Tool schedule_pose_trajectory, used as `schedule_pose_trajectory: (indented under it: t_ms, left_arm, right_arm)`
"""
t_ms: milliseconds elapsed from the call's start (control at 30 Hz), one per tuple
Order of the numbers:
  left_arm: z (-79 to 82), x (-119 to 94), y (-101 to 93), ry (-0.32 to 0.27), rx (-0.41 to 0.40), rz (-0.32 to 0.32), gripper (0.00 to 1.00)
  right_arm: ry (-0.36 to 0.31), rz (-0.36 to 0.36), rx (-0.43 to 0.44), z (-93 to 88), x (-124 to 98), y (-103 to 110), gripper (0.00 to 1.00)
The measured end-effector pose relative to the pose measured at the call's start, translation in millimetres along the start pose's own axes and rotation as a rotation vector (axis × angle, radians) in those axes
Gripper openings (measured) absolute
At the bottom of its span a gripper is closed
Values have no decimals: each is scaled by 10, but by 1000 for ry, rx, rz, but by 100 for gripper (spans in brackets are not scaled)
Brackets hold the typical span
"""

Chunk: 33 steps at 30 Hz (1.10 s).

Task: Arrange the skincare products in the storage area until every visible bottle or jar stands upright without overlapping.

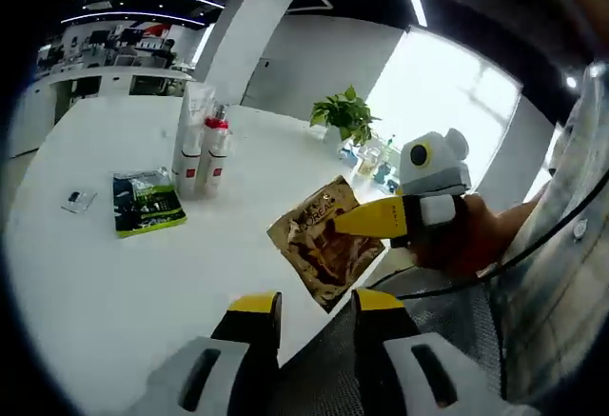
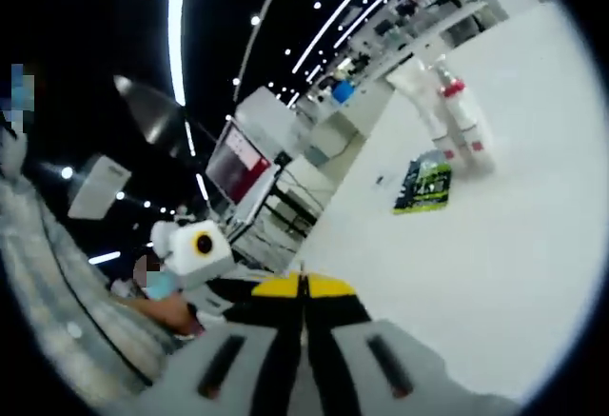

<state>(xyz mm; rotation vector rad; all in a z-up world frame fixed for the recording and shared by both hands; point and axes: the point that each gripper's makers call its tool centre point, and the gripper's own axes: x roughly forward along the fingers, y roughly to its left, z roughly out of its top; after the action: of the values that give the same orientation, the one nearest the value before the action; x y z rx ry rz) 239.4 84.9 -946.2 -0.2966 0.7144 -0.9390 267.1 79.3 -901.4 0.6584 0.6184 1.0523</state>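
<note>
The left gripper (image 1: 309,307) hangs low over the near edge of the white table (image 1: 86,292), its yellow-tipped jaws spread apart with nothing between them. The right gripper (image 2: 303,287) has its jaws pressed together on nothing visible; in the left gripper view it shows beside a brown foil pouch (image 1: 319,245) that overhangs the table edge, and whether its tip touches the pouch cannot be told. The skincare products stand well away near the far side: a white tube (image 1: 193,135) and a red-capped bottle (image 1: 215,154), upright and just beside each other, perhaps touching. A green packet (image 1: 146,202) lies flat near them and a small clear sachet (image 1: 78,200) further left. A potted plant (image 1: 344,116) sits at the far edge. The risks, as I judge them: a reach for either container could clip its close neighbour and topple it, since both are tall and narrow; and a nudge from the right gripper could slide the overhanging pouch off the table
</note>
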Motion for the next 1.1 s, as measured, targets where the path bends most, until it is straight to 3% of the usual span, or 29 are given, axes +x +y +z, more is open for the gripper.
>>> schedule_pose_trajectory:
  t_ms: [133,200,467,700,767,1100]
  left_arm:
    - [73,-35,-99,-36,-45,-66,26]
    - [88,-58,-166,-40,-50,-99,18]
    - [229,-155,-142,-123,-116,-135,14]
    - [273,-176,-105,-149,-144,-129,13]
    - [279,-188,-87,-154,-146,-123,8]
    - [345,-267,-15,-199,-171,-103,2]
  right_arm:
    - [-7,42,4,7,7,76,0]
    - [-20,48,-5,29,8,77,0]
    - [-24,25,-21,33,5,26,0]
    - [-15,33,-21,15,12,42,0]
    - [-13,40,-20,10,15,57,0]
    - [21,17,-63,-57,40,25,4]
